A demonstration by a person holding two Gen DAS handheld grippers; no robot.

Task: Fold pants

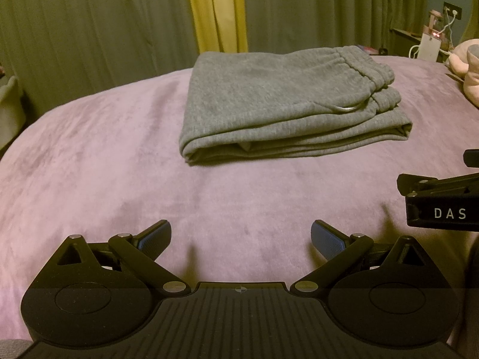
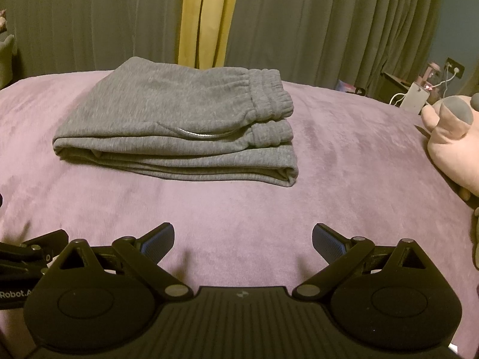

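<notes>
The grey pants (image 1: 287,101) lie folded on the purple bed (image 1: 104,161), well apart from the released, empty left gripper (image 1: 241,236) and right gripper (image 2: 243,237), while only the right wrist view shows the pink plush toy (image 2: 452,146) clearly.

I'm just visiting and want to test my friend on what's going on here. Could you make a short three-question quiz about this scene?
1. True or false: the gray pants lie folded in a stack on the purple blanket.
2. Are the left gripper and right gripper open or shut?
3. What sits at the blanket's right edge: A) a pink plush toy, B) a book, C) a shoe?

Key:
1. True; the elastic waistband faces right.
2. Both open, holding nothing, short of the pants.
3. A.
</notes>
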